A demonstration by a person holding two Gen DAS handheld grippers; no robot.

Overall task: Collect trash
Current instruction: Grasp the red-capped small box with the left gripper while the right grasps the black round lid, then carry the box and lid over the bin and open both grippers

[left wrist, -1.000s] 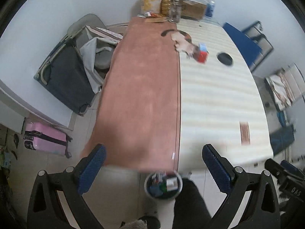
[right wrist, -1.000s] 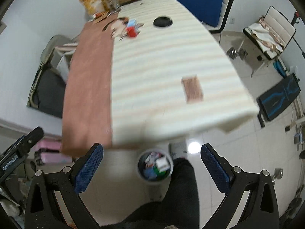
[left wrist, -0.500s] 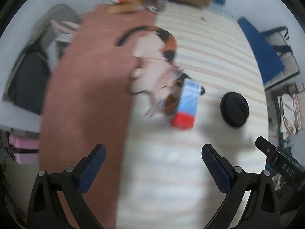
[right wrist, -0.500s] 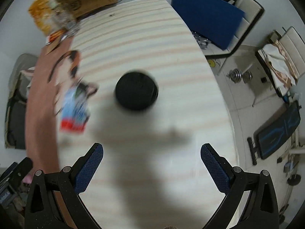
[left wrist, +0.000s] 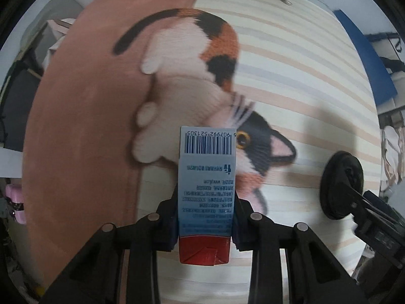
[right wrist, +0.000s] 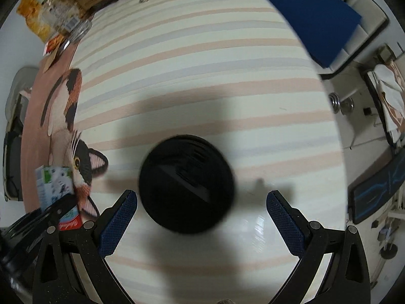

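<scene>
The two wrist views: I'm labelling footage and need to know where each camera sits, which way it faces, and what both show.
Left wrist: on the left gripper, facing steeply down at the table; jaws closing with the carton between them; no body shows.
Right wrist: on the right gripper, facing straight down over the black disc, jaws wide; no body shows.
Shared: carton, disc, cat picture, and each other's gripper.

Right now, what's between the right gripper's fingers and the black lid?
Nothing: only bare striped tablecloth. In the right wrist view the right gripper stands open, with the black lid lying between its fingers, untouched.
</scene>
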